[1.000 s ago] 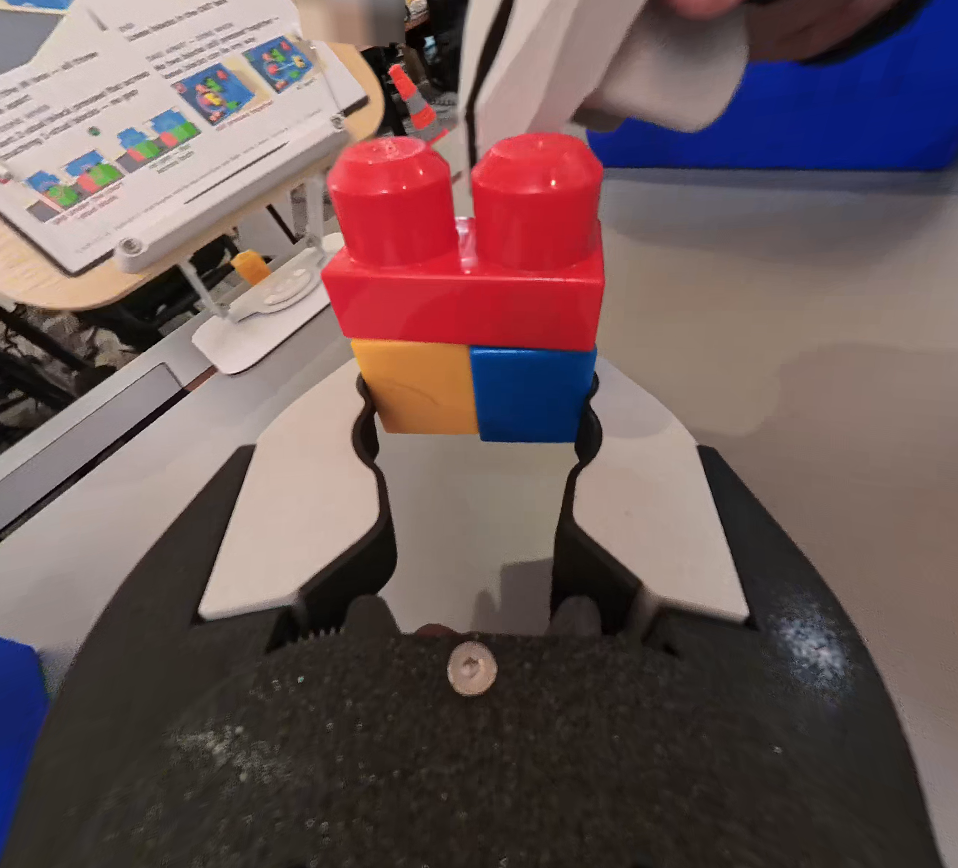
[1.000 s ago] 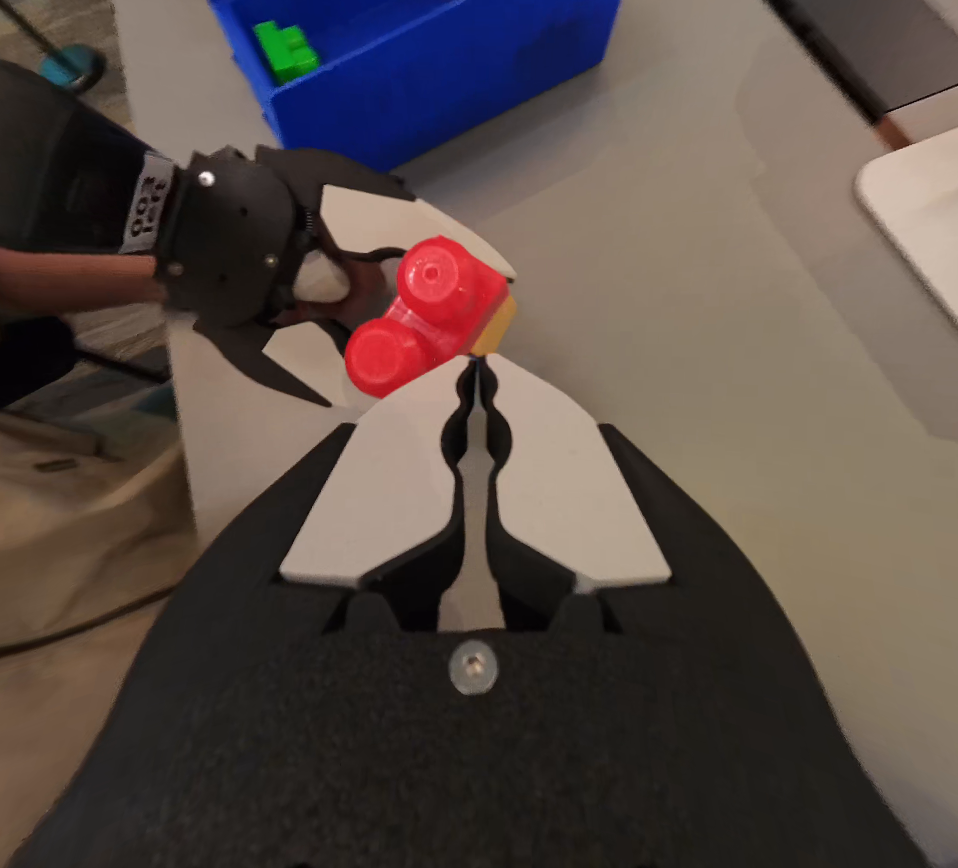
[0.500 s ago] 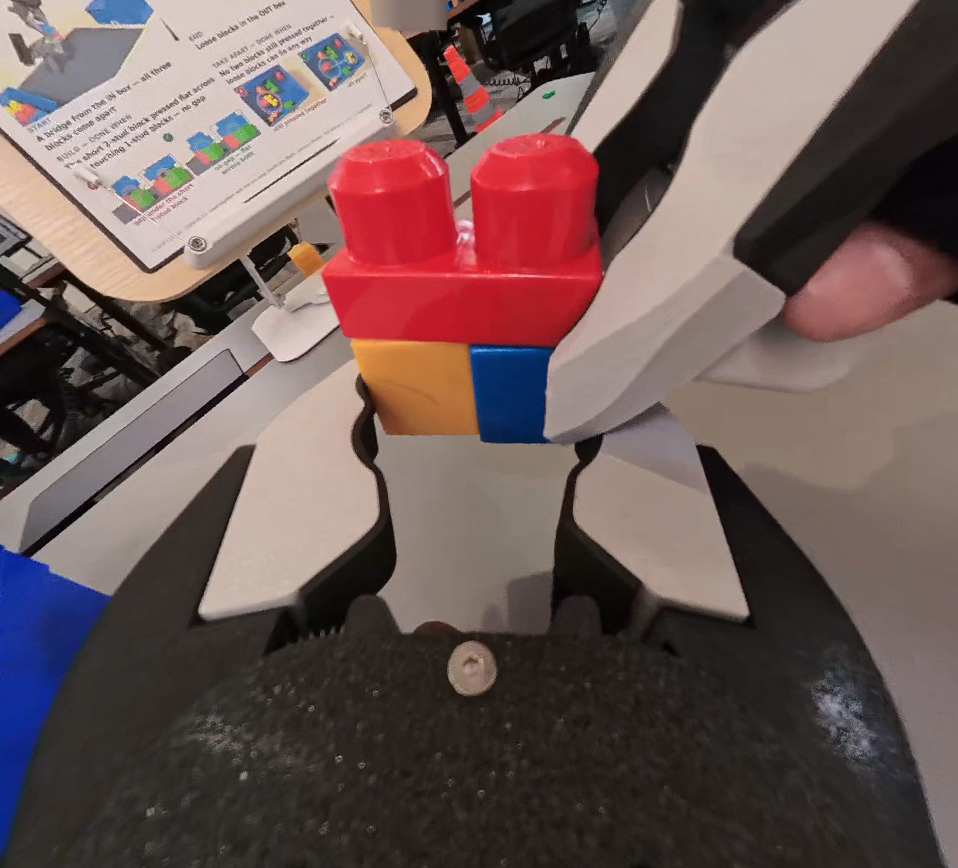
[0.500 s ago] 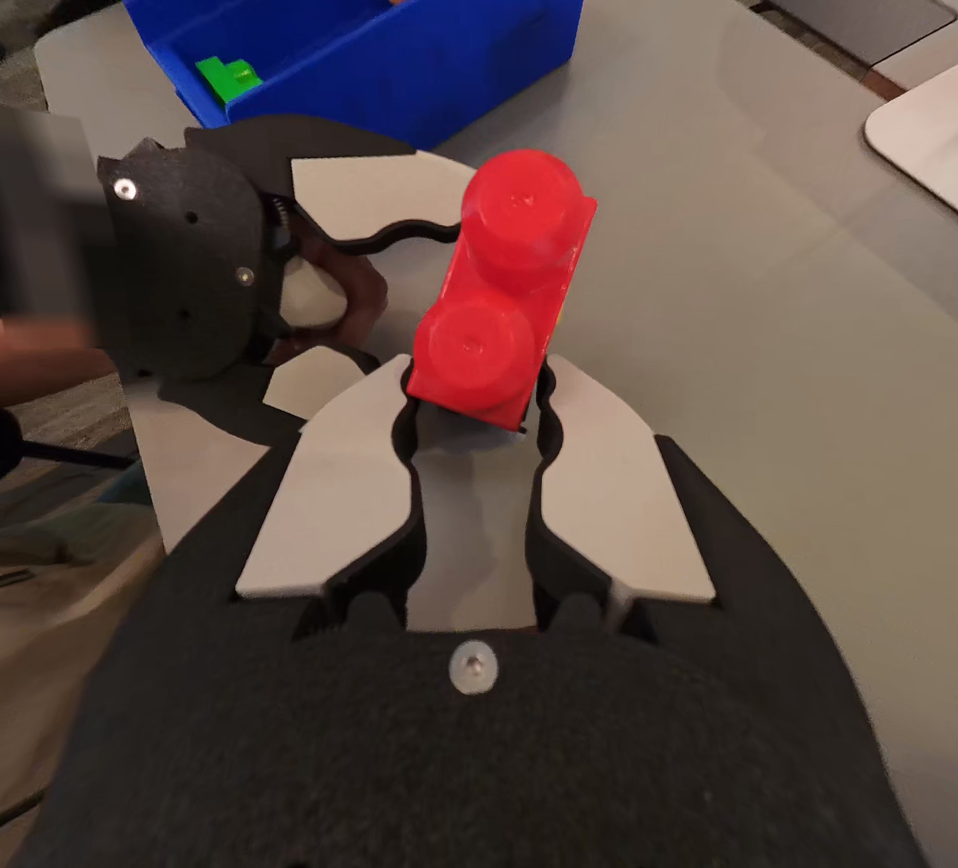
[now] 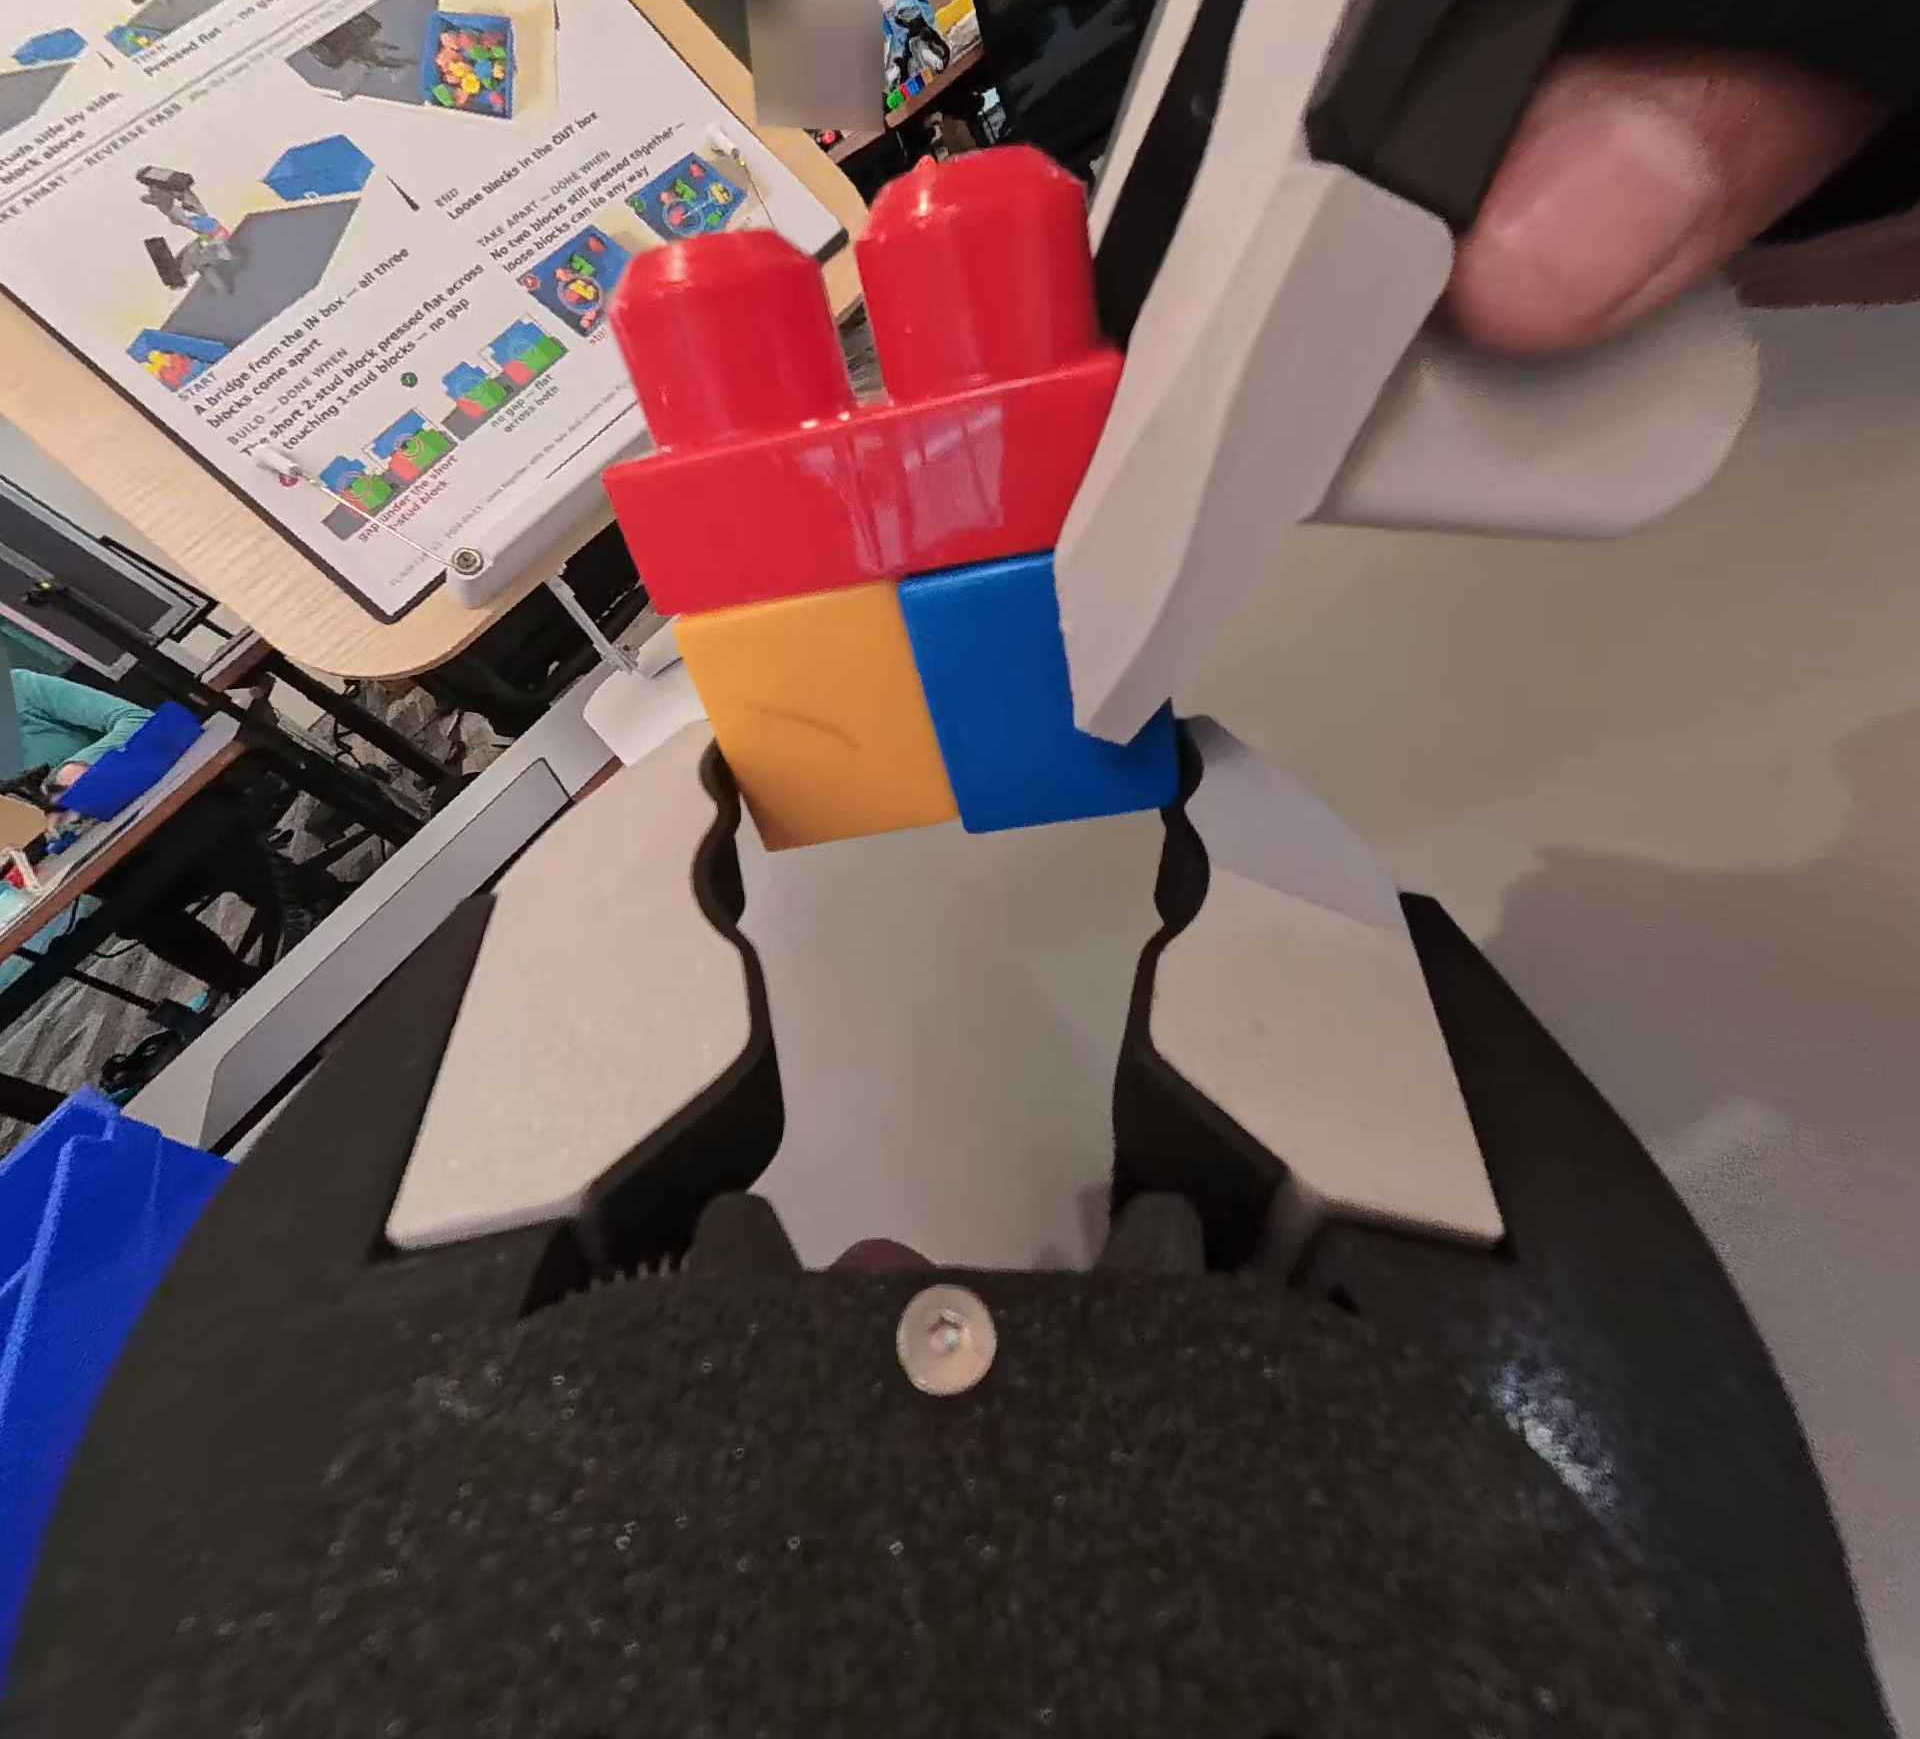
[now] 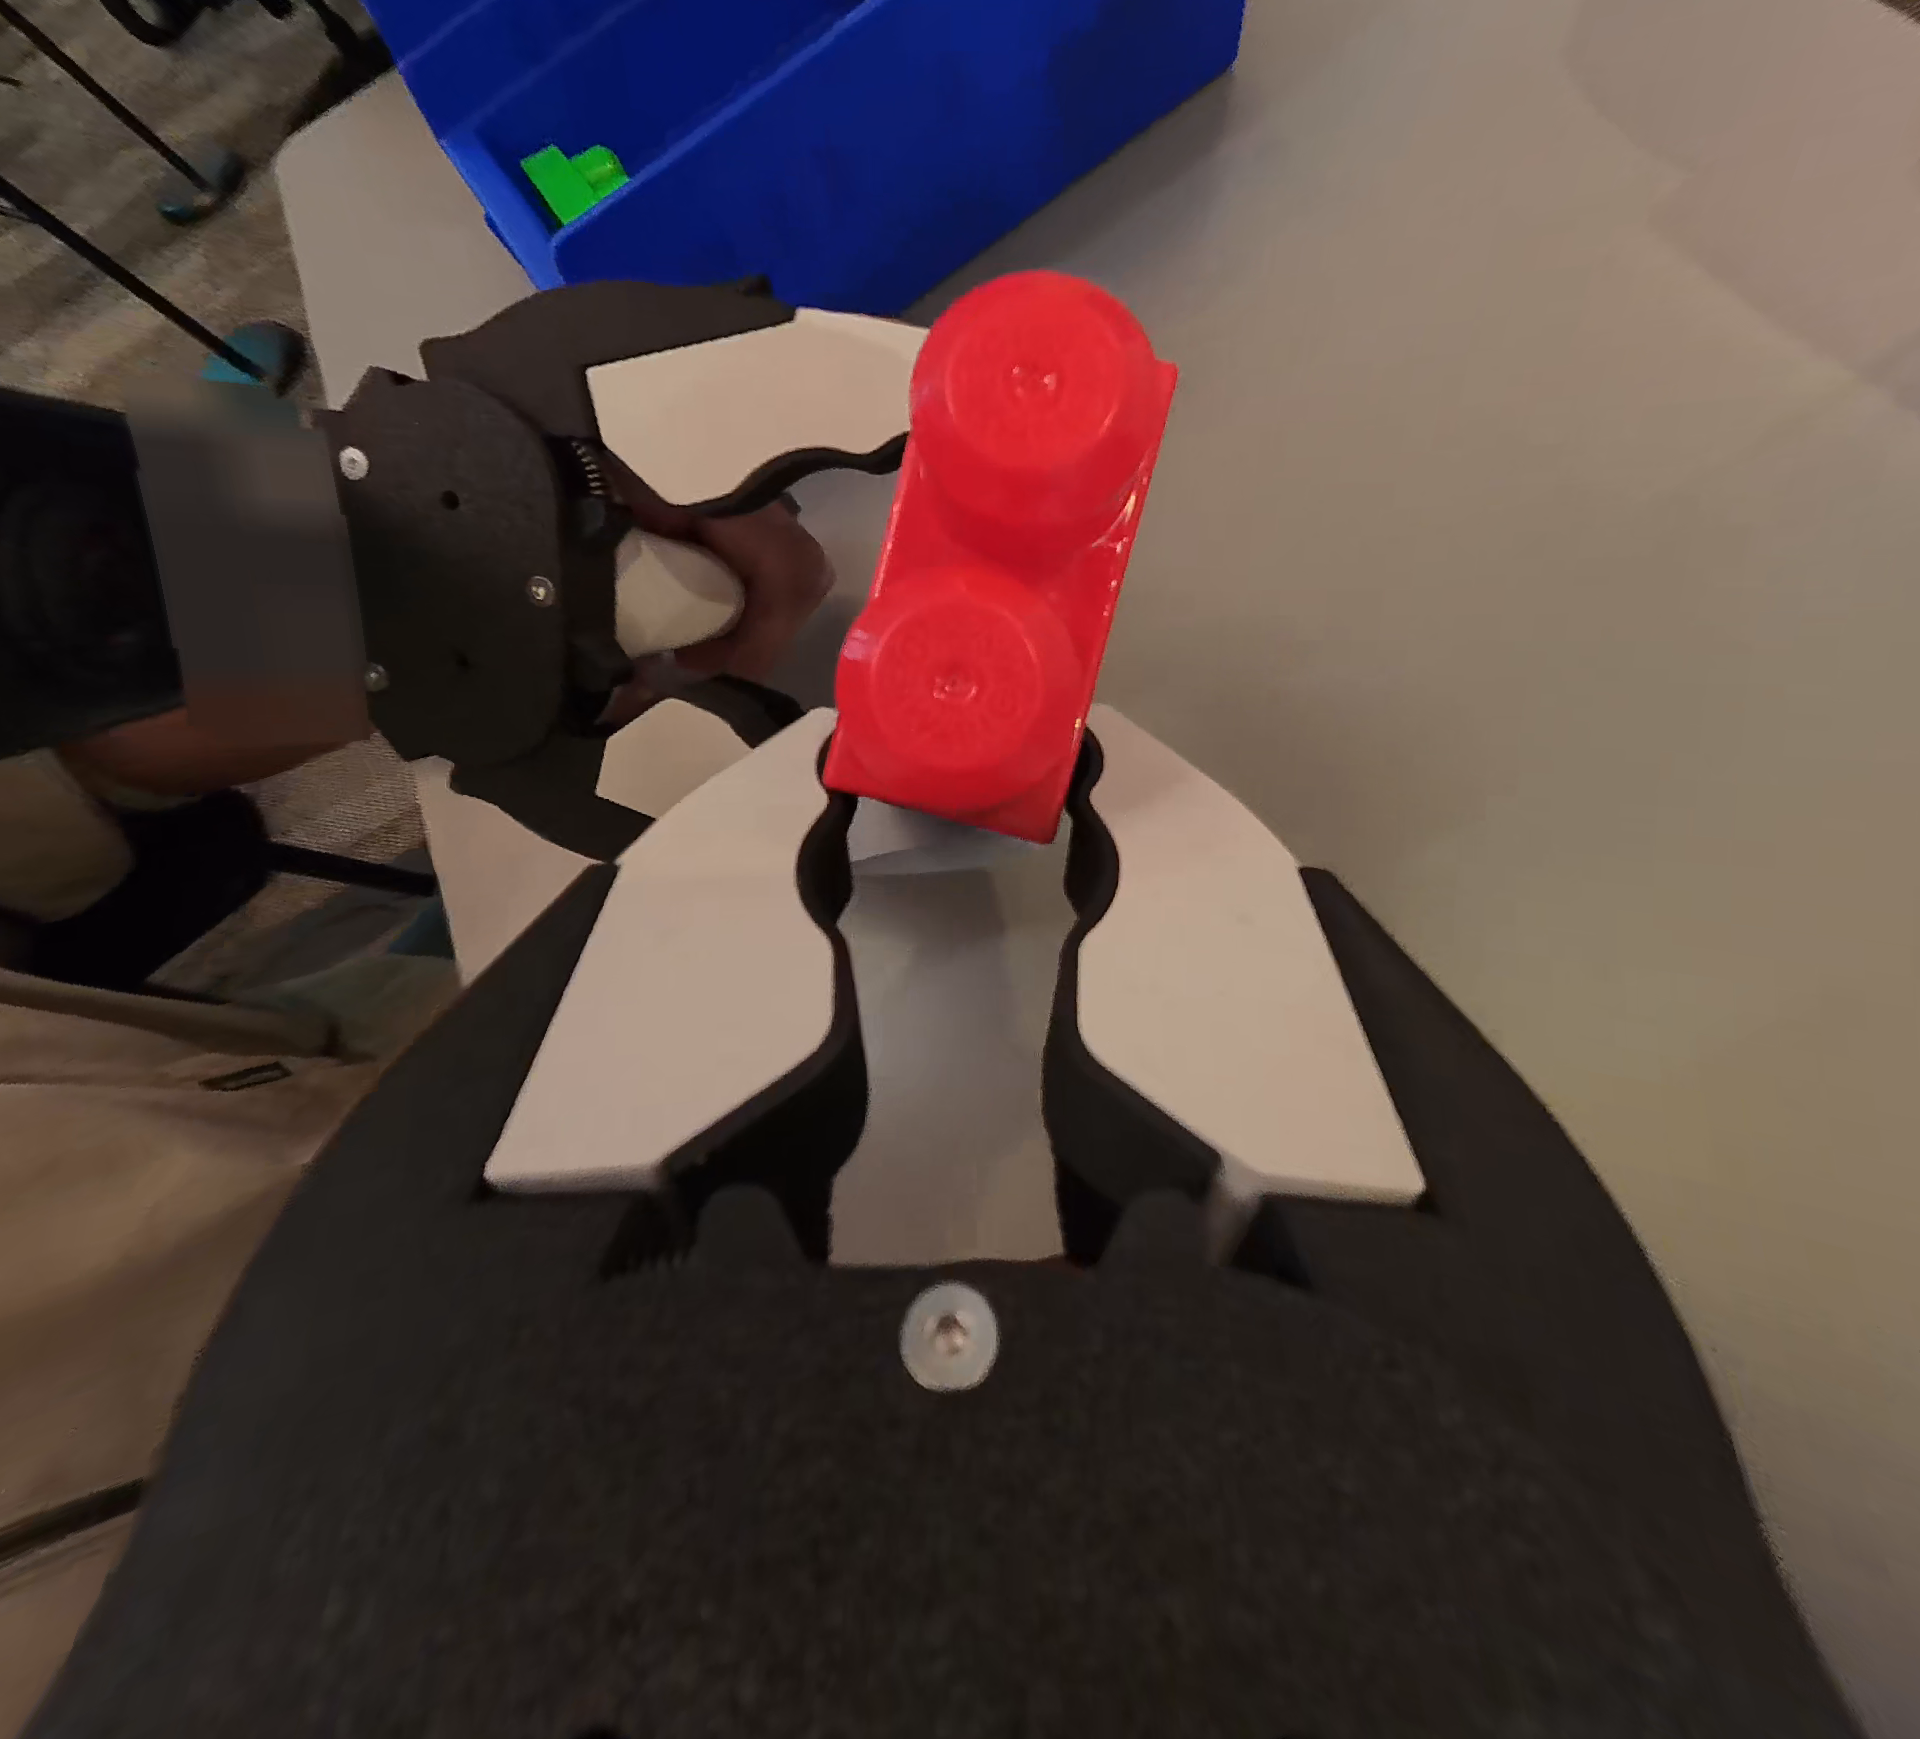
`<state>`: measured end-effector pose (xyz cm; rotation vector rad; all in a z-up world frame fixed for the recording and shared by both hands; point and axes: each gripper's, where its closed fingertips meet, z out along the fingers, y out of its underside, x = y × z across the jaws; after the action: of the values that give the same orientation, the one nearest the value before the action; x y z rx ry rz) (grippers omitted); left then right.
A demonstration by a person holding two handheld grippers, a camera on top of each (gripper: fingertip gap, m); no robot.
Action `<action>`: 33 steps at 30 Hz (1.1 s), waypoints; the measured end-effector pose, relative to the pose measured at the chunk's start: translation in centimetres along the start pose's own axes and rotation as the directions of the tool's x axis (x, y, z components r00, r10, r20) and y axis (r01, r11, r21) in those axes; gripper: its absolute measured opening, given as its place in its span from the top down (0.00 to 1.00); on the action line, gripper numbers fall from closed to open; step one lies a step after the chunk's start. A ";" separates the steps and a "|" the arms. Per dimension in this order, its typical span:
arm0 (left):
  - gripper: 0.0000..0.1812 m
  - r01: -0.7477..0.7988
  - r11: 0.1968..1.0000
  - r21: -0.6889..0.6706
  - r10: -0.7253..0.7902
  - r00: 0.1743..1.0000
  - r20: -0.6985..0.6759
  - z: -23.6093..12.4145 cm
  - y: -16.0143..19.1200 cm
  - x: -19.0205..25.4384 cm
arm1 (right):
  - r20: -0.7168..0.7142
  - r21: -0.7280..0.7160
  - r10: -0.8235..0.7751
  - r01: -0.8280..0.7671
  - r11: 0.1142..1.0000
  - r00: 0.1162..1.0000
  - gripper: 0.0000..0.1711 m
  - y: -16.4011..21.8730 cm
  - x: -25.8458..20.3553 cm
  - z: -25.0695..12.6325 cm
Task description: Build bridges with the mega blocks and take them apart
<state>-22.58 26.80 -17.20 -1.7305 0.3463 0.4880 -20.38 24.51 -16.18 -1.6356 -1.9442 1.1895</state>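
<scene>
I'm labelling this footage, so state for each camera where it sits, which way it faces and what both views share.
Left wrist view: on the left gripper, looking forward at the bridge side-on, red block atop the orange block and blue block; a fingertip of the person's shows.
Right wrist view: on the right gripper, looking down onto the red block's studs, the table and blue bin; a hand shows inside the left gripper.
Shared: the red block and each other's gripper.
</scene>
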 end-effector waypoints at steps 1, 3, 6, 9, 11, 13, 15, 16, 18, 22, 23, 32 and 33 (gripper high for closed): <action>0.57 -0.001 1.000 -0.003 0.001 1.000 -0.001 0.0 0.0 0.0 | 0.018 0.001 0.019 -0.019 1.000 1.000 0.77 0.0 0.0 0.0; 0.57 0.014 1.000 -0.015 -0.014 1.000 -0.027 0.2 0.2 0.3 | 0.036 -0.016 0.034 -0.034 0.999 0.999 0.77 0.3 0.1 0.0; 0.57 0.016 1.000 -0.014 -0.017 0.997 -0.070 0.1 0.2 0.6 | 0.053 -0.043 0.024 -0.022 0.999 0.998 0.77 0.6 0.0 -0.1; 0.58 0.006 1.000 -0.011 -0.007 0.997 -0.082 0.0 0.1 0.8 | 0.041 -0.056 0.000 0.003 0.998 0.999 0.77 0.7 -0.1 -0.2; 0.58 -0.011 1.000 -0.004 0.011 0.998 -0.058 0.0 0.0 0.6 | 0.021 -0.049 -0.019 0.020 0.999 1.000 0.76 0.6 0.0 -0.3; 0.58 0.011 1.000 0.006 -0.011 0.999 -0.039 -0.1 -0.4 0.3 | -0.009 -0.016 -0.019 0.019 1.000 1.000 0.75 0.2 0.2 -0.5; 0.58 0.020 1.000 0.007 -0.020 0.999 -0.025 -0.1 -0.6 0.1 | -0.052 0.024 -0.002 0.004 1.000 0.999 0.68 -0.2 0.7 -0.7; 0.58 0.021 1.000 0.007 -0.021 1.000 -0.008 -0.1 -0.6 -0.1 | -0.068 0.049 0.014 -0.010 0.999 0.998 0.64 -0.4 0.9 -0.9; 0.58 0.030 0.999 0.010 -0.030 1.000 -0.005 -0.1 -0.8 0.0 | -0.103 0.110 0.035 -0.023 0.994 0.994 0.63 -1.0 1.0 -1.2; 0.58 0.093 0.995 0.025 -0.093 0.996 0.011 -0.2 -1.5 0.1 | -0.179 0.218 0.025 0.015 0.976 0.984 0.69 -1.9 0.4 -1.6; 0.58 0.106 0.994 0.032 -0.106 0.994 0.000 -0.3 -1.7 0.2 | -0.192 0.236 0.020 0.026 0.971 0.981 0.71 -2.1 0.2 -1.5; 0.58 0.055 0.997 0.058 -0.058 0.998 0.038 -0.5 -2.6 0.9 | -0.166 0.272 0.049 -0.002 0.962 0.985 0.75 -2.0 -0.1 -1.8; 0.58 0.051 0.996 0.067 -0.054 0.998 0.038 -0.5 -2.7 0.9 | -0.151 0.271 0.055 -0.012 0.962 0.987 0.76 -1.9 -0.1 -1.8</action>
<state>-20.43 26.89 -15.26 -1.6593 0.2846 0.4673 -20.29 25.13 -13.60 -1.5723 -1.5871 1.2359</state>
